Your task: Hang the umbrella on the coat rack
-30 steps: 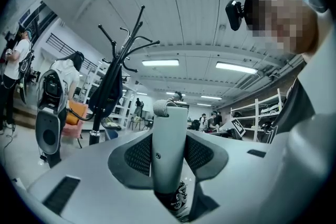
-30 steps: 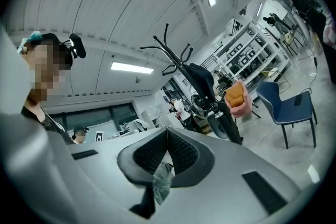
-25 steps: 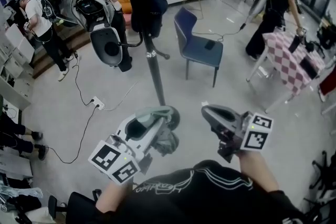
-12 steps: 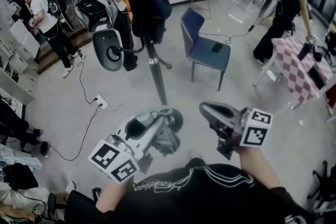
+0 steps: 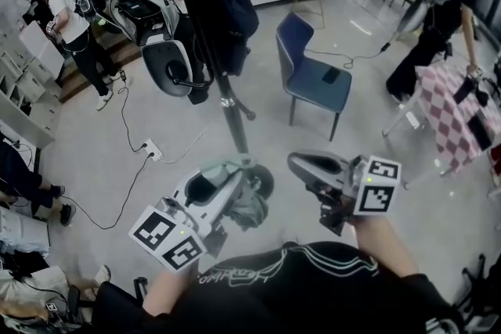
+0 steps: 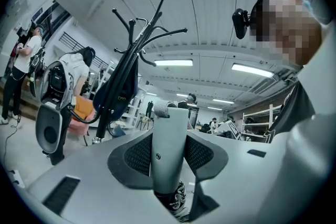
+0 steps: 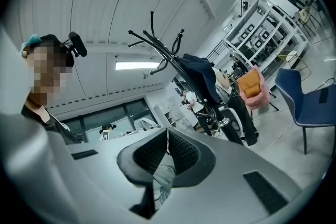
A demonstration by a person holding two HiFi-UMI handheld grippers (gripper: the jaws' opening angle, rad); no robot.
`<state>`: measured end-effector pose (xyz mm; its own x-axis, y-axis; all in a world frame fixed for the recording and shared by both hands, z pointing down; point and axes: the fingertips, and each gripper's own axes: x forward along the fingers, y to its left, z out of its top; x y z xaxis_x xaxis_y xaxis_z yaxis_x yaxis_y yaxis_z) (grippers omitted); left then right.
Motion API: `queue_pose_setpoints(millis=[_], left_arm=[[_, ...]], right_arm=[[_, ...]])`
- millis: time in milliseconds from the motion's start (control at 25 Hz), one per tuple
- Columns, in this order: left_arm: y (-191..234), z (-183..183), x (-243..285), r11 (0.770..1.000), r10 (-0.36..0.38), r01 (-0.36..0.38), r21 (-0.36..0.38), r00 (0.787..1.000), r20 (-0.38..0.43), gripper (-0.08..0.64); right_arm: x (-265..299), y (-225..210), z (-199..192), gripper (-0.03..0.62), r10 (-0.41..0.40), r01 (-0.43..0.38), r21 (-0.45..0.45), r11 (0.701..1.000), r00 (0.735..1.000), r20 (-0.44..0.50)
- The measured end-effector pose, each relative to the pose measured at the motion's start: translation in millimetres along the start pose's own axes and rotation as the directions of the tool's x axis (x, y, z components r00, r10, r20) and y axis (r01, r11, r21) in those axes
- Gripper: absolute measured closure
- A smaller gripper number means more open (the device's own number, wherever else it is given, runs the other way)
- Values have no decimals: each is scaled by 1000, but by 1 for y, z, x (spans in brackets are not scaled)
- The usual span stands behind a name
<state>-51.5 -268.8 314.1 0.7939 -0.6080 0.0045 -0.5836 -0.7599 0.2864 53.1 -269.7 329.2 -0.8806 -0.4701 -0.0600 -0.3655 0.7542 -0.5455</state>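
We grip the umbrella by its handle in our left claw, near the coat rack base; right claw closed, right of that base.

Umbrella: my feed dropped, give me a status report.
Left gripper shut on umbrella, right gripper shut. Umbrella not yet on coat rack. Dark jacket hangs on rack, upper hooks bare.

One coat rack, one umbrella, one blue chair, one checkered table, one power strip.
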Motion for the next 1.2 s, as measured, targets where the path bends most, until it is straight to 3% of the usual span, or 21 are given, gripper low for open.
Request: queue_pose_setpoints(millis=[160, 200, 280, 480, 960, 1040, 1120, 1200], left_arm=[[2, -5, 11, 1000, -7, 7, 4, 1000, -16, 411], [3, -6, 13, 1000, -12, 12, 6, 1000, -19, 411], [3, -8, 19, 1000, -25, 25, 7, 999, -22, 411], [0, -12, 34, 999, -35, 35, -3, 999, -28, 410], [5, -25, 58, 1000, -17, 16, -22, 998, -53, 410], [8, -28, 60, 1000, -8, 6, -29, 998, -57, 410], [14, -30, 61, 999, 5, -7, -37, 998, -63, 410], [19, -31, 62, 999, 15, -18, -42, 997, -70, 410]], right_arm=[[7, -5, 0, 574, 43, -44, -23, 999, 998, -35], [9, -5, -1, 554, 68, -69, -21, 997, 997, -43], [11, -4, 0, 449, 125, -125, 0, 992, 991, -49], [17, -8, 4, 415, 227, -223, 82, 971, 973, -41], [30, -21, 1, 417, 353, -337, 165, 927, 932, -80], [33, -25, 2, 451, 347, -332, 157, 930, 934, -84], [38, -31, 3, 523, 318, -305, 135, 943, 944, -92], [42, -35, 3, 529, 296, -285, 106, 953, 949, -105]])
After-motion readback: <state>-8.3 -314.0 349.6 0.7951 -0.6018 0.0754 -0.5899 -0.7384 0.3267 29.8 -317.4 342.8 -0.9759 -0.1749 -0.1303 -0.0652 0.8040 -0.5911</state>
